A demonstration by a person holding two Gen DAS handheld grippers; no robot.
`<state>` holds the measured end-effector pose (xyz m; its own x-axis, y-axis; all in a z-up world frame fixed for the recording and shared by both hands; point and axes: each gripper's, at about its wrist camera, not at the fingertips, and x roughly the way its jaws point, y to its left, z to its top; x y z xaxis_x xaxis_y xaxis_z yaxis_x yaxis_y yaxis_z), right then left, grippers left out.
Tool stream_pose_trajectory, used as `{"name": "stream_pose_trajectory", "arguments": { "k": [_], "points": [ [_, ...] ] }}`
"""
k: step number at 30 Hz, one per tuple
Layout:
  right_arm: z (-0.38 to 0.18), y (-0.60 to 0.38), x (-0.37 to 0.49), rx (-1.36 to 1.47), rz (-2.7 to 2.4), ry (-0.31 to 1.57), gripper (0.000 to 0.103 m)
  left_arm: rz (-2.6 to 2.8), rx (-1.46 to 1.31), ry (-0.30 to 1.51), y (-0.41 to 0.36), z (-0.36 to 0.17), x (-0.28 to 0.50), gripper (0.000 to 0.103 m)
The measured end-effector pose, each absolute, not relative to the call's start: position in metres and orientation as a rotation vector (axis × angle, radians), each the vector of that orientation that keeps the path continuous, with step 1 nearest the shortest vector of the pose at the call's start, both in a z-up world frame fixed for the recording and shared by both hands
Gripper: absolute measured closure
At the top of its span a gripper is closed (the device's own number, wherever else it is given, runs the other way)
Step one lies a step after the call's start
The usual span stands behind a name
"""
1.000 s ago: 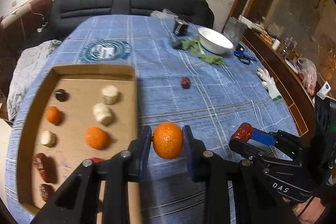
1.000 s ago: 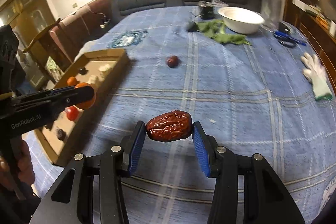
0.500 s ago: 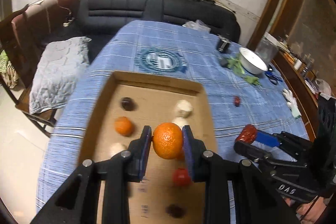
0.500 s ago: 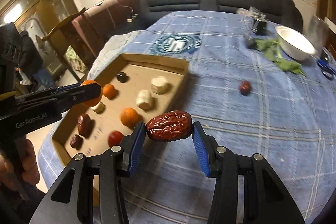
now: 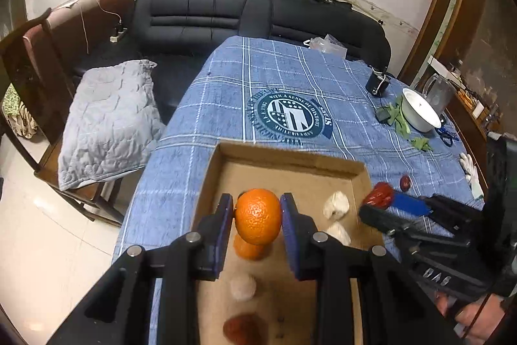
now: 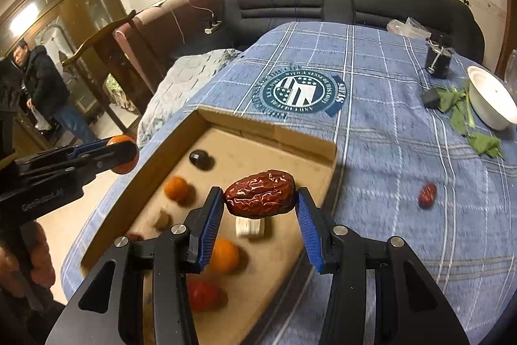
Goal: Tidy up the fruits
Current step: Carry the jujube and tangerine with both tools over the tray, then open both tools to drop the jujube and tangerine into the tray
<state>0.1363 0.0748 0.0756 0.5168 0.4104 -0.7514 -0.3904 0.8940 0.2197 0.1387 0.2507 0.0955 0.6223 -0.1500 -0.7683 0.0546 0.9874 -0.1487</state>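
The left gripper (image 5: 257, 217) is clamped on an orange (image 5: 257, 215) squarely between its pads, above the cardboard tray (image 5: 284, 159). The right gripper (image 6: 260, 199) pinches a red date (image 6: 260, 198) over the tray's edge; another date (image 6: 427, 194) lies on the tablecloth (image 6: 387, 125) at three o'clock.

Blue plaid tablecloth (image 5: 290, 70), brown cardboard tray (image 6: 284, 134), orange mandarin (image 5: 257, 215), dark-red date (image 6: 260, 194)

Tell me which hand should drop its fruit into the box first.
Probably left: the left gripper holds its orange over the box floor, while the right gripper's date hangs nearer the box's right wall.
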Motion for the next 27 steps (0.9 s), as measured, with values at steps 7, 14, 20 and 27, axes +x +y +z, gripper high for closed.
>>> {"name": "stream_pose_trajectory", "arguments": {
  "k": [7,14,20,27],
  "points": [
    [0.057,0.094,0.167,0.030,0.465,0.942,0.058,-0.135,-0.099,0.948,0.242,0.069,0.179,0.070],
    [0.038,0.095,0.189,0.058,0.437,0.984,0.058,-0.139,-0.111,1.005,0.239,0.045,0.202,0.070],
    [0.029,0.098,0.198,0.061,0.435,1.005,0.058,-0.134,-0.126,1.031,0.242,0.033,0.214,0.070],
    [0.025,0.102,0.202,0.031,0.430,1.018,0.058,-0.133,-0.133,1.046,0.241,0.023,0.221,0.069]
  ]
}}
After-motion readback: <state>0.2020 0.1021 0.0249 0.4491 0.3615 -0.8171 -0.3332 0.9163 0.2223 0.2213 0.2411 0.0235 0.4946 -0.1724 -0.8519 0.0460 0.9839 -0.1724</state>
